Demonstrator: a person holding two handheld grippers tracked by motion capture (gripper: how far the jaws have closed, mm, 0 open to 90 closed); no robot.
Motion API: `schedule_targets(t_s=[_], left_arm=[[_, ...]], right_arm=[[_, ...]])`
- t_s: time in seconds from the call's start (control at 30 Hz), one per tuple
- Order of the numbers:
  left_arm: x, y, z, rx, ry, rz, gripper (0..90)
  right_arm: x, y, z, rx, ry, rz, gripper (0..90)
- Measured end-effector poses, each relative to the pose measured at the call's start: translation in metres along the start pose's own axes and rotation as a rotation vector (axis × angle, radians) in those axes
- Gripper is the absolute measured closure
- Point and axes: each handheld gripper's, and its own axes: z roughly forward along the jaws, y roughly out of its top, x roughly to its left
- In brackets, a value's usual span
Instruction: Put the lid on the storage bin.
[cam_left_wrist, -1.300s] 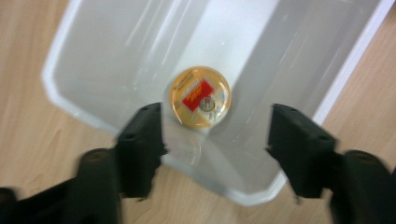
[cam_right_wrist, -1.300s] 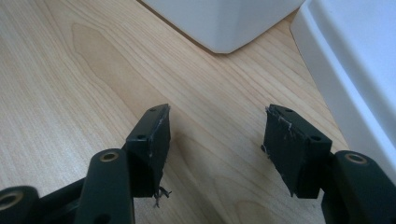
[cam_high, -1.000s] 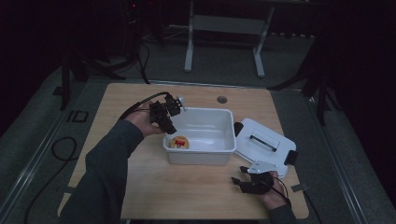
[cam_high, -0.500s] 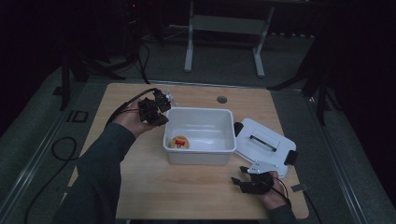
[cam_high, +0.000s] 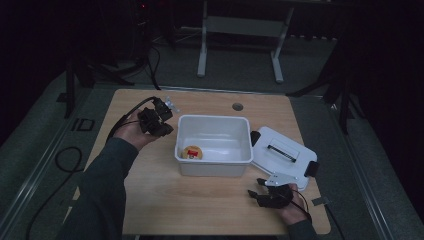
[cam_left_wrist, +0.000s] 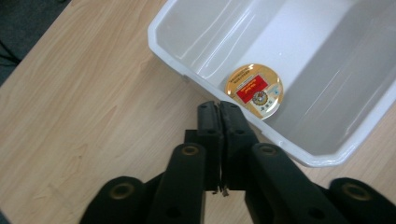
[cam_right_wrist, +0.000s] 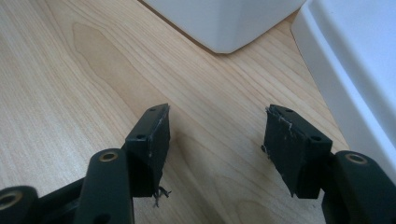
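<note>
A small round gold-lidded tin with a red label (cam_left_wrist: 254, 90) lies flat on the floor of the white rectangular plastic tub (cam_high: 214, 123), close against the near-left corner, touching or almost touching the side wall. It sits alone there, lid up, which suggests it was let down just inside the rim rather than carried to the middle.

The left gripper (cam_high: 159, 121) hovers just outside that same corner, over the pale wooden table (cam_high: 165, 200). Its jaws are pressed together with nothing between them — they have just been closing, then eased a touch. In the left gripper view the two black fingers (cam_left_wrist: 208, 122) meet in a tight seam right at the tub's rim, pointing down toward the tin. An empty, closed tool held clear of the wall reads as a hand drawing off after a drop, so I judge the placing step done.

The right gripper (cam_high: 262, 189) rests low on the table near the front edge, jaws standing wide apart and holding nothing; the right gripper view shows bare wood between its pads (cam_right_wrist: 156, 135). Just beside it, leaning toward the tub's right end, lies the flat white plastic lid with a recessed handle and black clips (cam_high: 282, 156). That open tool parked next to the lid looks ready to take it up — closing the tub is probably what remains.
</note>
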Motion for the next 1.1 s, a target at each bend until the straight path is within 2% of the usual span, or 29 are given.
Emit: schedule_targets(t_s=[0.2, 0.4, 0.47, 0.7, 0.8, 1.0, 1.1], left_arm=[[0.000, -0.009, 0.007, 0.013, 0.023, -0.007, 75.7], [0.004, -0.018, 0.011, -0.022, 0.033, -0.046, 70.5], [0.005, -0.023, 0.014, -0.045, 0.034, -0.065, 69.5], [0.007, -0.040, 0.029, -0.069, 0.040, -0.113, 68.8], [0.007, -0.047, 0.033, -0.096, 0.060, -0.135, 69.4], [0.004, -0.058, 0.043, -0.126, 0.078, -0.157, 69.2], [0.004, -0.066, 0.050, -0.144, 0.081, -0.183, 68.7]], right_arm=[[0.000, 0.000, 0.000, -0.001, -0.001, 0.000, 40.1], [0.000, 0.000, 0.000, 0.000, -0.001, 0.000, 40.1], [0.000, 0.000, 0.000, 0.001, -0.001, 0.001, 40.1], [0.000, 0.000, 0.000, 0.001, -0.002, 0.003, 40.1], [0.000, 0.000, 0.000, 0.005, -0.002, 0.003, 40.1], [0.001, 0.000, 0.001, 0.008, 0.005, -0.006, 34.0], [0.002, 0.001, 0.001, 0.016, 0.009, -0.010, 32.8]])
